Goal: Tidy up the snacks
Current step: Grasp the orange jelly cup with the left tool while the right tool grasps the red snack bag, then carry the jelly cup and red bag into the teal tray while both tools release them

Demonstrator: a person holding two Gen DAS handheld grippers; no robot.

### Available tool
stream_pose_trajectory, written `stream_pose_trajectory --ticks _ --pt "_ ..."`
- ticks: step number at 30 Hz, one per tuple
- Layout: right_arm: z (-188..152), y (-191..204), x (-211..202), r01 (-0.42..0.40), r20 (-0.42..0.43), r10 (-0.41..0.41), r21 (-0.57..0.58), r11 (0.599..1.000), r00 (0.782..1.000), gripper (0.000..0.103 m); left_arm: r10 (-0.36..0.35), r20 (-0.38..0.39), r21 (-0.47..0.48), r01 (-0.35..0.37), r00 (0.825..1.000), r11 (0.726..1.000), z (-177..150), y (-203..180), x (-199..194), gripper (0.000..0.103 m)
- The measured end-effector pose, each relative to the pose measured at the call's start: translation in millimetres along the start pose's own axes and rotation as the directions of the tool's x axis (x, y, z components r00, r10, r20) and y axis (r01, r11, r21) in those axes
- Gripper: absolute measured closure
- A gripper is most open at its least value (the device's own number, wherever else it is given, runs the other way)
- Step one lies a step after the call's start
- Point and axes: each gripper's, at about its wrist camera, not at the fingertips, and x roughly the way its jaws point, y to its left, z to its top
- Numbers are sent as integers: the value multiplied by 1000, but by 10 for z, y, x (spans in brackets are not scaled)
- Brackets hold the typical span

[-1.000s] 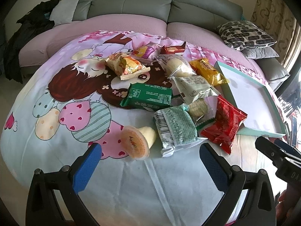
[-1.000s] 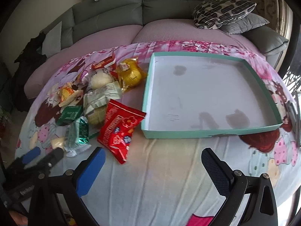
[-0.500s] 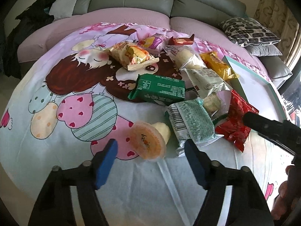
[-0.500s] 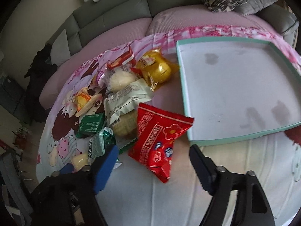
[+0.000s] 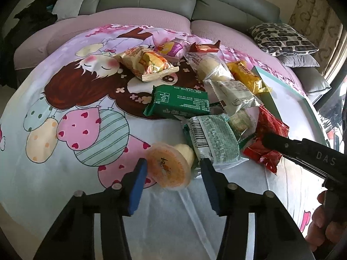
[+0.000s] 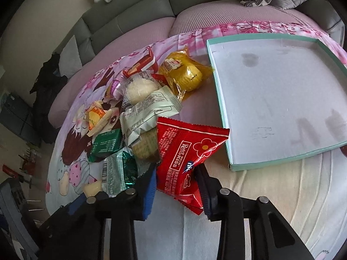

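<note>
Both claws just closing: left gripper [image 5: 172, 168] straddles orange jelly cup [image 5: 168, 168], pads apparently not yet touching; right gripper [image 6: 175, 183] pinches red snack packet [image 6: 186, 158]. Pickups starting; teal tray [image 6: 219, 99] empty.

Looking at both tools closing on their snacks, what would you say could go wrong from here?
1. The left tool has been closing around the tilted orange jelly cup; its round rim may squirt out.
2. The right tool has been closing on the red packet near its lower end, so the slick bag may slip or sag.
3. The red packet touches the neighbouring wrappers; lifting may drag them away from the teal tray.
</note>
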Motion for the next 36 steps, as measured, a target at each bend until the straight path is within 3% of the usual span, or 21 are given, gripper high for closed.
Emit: stream_pose_trajectory --ticks 5,10,14,17,18,27,36 --pt "-9 -1 -21 -7 2 7 -5 1000 1000 67 -11 10 -11 11 1000 1000 14 25 -43 69" --pt "-17 2 -17 -9 -1 9 -10 1000 1000 68 -39 6 -52 40 999 998 21 113 -53 71" --pt "-14 -3 -9 -9 -5 9 -12 1000 1000 68 -48 5 -46 48 999 998 35 123 -33 69" --pt "-12 -9 -3 -10 -7 10 -13 1000 1000 68 -29 -5 -43 28 1000 999 43 153 27 52" --pt "-13 -6 -1 -8 -8 8 -15 1000 1000 68 -32 -7 -50 32 999 998 45 171 43 51" --pt "-7 3 1 -4 -4 4 -19 1000 1000 69 -43 0 -26 43 999 999 83 137 107 57" --pt "-8 46 -171 -25 33 26 -36 999 999 75 -31 52 -40 33 998 999 107 147 -146 57"
